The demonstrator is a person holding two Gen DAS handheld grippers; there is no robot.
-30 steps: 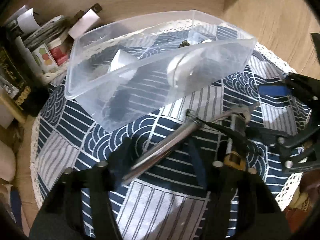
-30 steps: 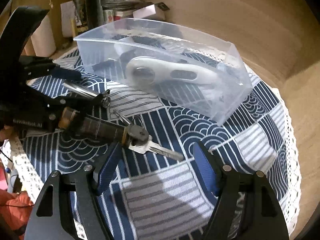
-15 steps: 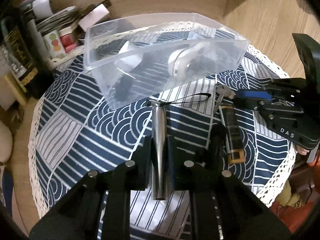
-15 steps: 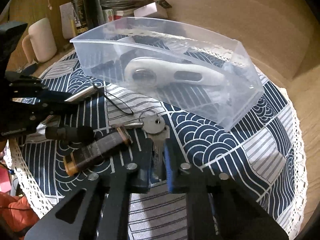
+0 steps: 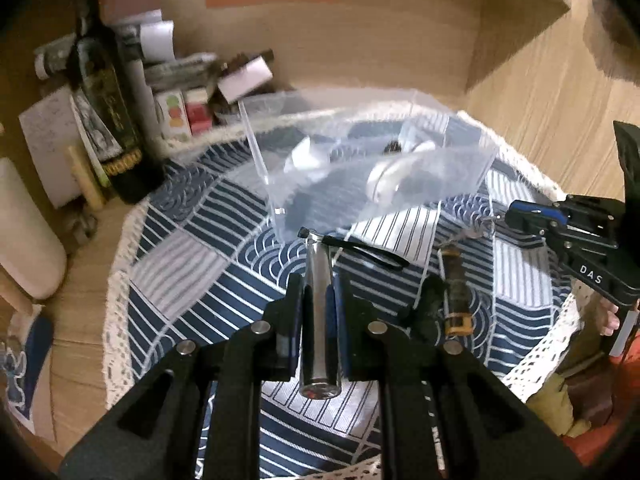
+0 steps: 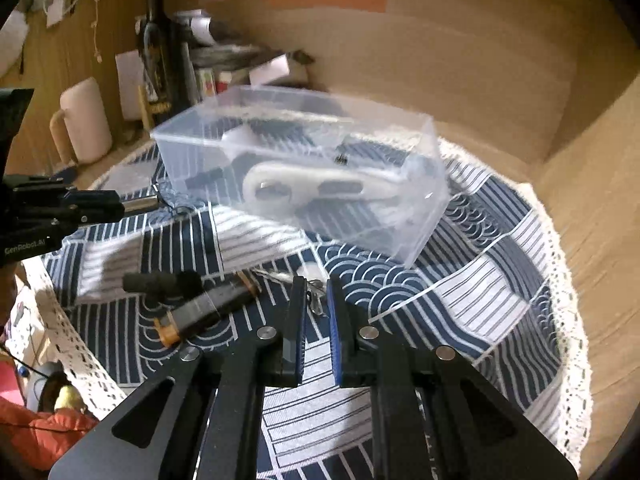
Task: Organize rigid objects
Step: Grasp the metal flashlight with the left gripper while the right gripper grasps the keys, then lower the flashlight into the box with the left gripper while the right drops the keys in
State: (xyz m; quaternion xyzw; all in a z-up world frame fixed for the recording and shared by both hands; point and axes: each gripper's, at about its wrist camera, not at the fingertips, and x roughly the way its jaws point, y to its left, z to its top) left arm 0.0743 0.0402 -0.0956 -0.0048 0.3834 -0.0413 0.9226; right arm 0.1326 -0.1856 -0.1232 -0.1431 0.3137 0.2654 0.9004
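Observation:
My left gripper is shut on a silver metal tube with a black wrist strap, held above the cloth. My right gripper is shut on a bunch of keys, whose dark keychain handle trails to the left. A clear plastic box stands beyond both grippers on the blue patterned cloth; in the right wrist view a white tool lies inside it. The left gripper shows at the left of the right wrist view, the right gripper at the right of the left wrist view.
A round table with a blue and white cloth edged in lace. A dark wine bottle, small boxes and papers crowd the far left. A white mug stands at the left. A wooden wall runs behind.
Both grippers have risen and pulled back from the table: the left one lifts the metal tube, the right one lifts the keys with the handle dragging. The box looks farther away.

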